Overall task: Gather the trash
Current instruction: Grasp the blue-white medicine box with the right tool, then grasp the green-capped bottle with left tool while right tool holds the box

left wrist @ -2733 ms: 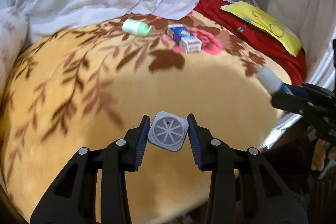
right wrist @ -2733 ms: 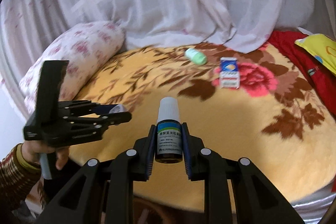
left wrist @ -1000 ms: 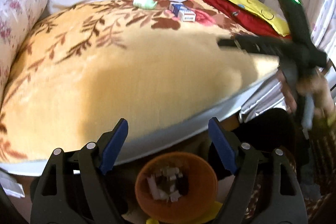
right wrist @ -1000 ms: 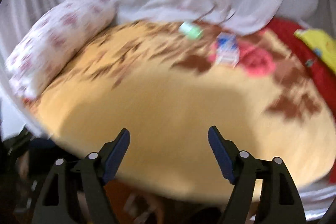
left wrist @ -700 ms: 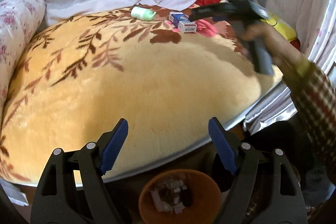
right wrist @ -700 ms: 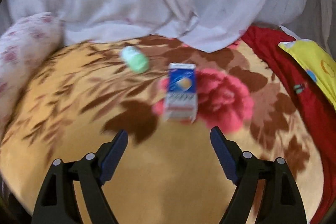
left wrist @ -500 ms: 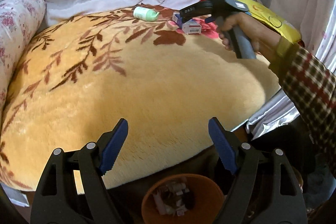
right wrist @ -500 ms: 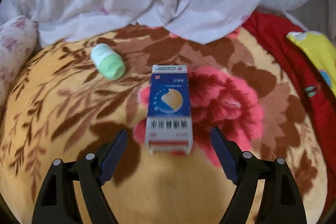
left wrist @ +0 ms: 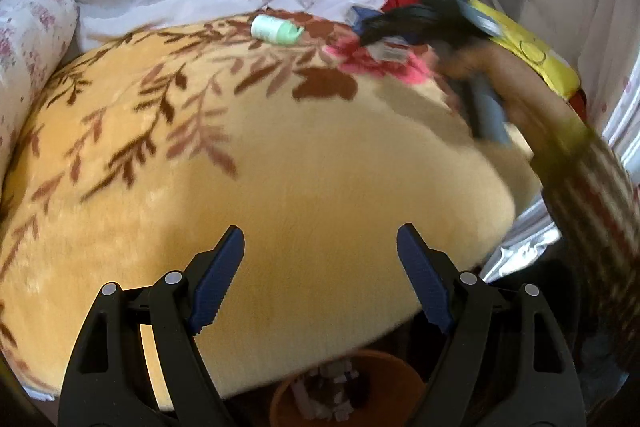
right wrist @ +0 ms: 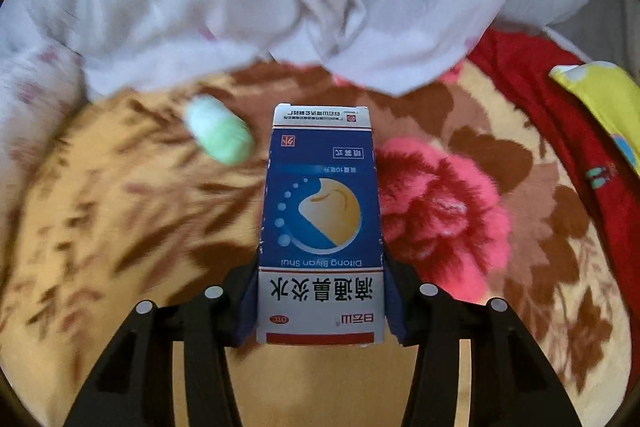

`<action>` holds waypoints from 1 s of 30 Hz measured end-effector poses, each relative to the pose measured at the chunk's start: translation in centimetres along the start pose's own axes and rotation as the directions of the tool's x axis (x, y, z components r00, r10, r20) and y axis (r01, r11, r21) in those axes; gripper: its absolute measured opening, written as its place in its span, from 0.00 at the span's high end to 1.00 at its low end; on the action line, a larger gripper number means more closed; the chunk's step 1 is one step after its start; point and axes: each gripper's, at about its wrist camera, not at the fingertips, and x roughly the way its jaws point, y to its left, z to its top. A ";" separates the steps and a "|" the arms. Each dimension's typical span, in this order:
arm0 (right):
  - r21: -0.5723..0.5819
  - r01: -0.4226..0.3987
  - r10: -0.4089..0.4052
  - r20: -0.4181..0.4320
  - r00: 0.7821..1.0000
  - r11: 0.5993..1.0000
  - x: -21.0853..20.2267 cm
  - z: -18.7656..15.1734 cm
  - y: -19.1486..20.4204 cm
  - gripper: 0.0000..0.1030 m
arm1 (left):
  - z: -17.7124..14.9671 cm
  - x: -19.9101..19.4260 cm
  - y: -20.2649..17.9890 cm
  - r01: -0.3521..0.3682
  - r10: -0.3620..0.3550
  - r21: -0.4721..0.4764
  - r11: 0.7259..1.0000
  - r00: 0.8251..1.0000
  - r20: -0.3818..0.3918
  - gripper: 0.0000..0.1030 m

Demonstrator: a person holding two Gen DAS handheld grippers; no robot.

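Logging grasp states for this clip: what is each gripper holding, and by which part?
The right gripper is closing on the blue-and-white medicine box, pads against the long sides of its near end. The left gripper holds nothing.

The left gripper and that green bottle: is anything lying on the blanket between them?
Nothing: in the left wrist view only bare floral blanket stretches from the open left gripper to the green bottle.

A blue-and-white medicine box [right wrist: 320, 227] lies flat on the flowered blanket, its near end between closing jaws; a pale green bottle [right wrist: 219, 135] lies on its side just left.
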 end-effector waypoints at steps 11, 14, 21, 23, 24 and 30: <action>0.023 -0.052 0.044 0.259 0.965 0.998 -11.4 -5.4 -1.3 0.52 | 12.5 5.2 1.7 -0.060 0.071 -0.118 0.991 0.993 0.094 0.25; 0.036 -0.042 0.030 0.294 0.955 0.998 -11.9 -5.8 -1.9 0.52 | 15.6 7.8 2.2 -0.083 0.101 -0.164 0.983 0.989 0.109 0.25; 0.033 0.000 -0.011 0.333 0.943 0.999 -12.3 -6.5 -3.0 0.52 | 22.1 15.7 3.9 -0.118 0.141 -0.329 0.937 0.989 0.045 0.25; 0.037 -0.005 -0.008 0.341 0.940 0.999 -12.4 -6.7 -3.2 0.51 | 24.2 17.9 3.4 -0.152 0.176 -0.364 0.919 0.984 0.034 0.25; 0.039 -0.011 -0.003 0.341 0.940 0.999 -12.4 -6.7 -3.4 0.51 | 24.9 18.6 3.3 -0.165 0.191 -0.375 0.912 0.981 0.032 0.25; 0.015 -0.016 0.010 0.338 0.941 1.000 -11.8 -7.0 -3.1 0.51 | 27.7 22.5 3.6 -0.246 0.273 -0.464 0.851 0.962 -0.009 0.25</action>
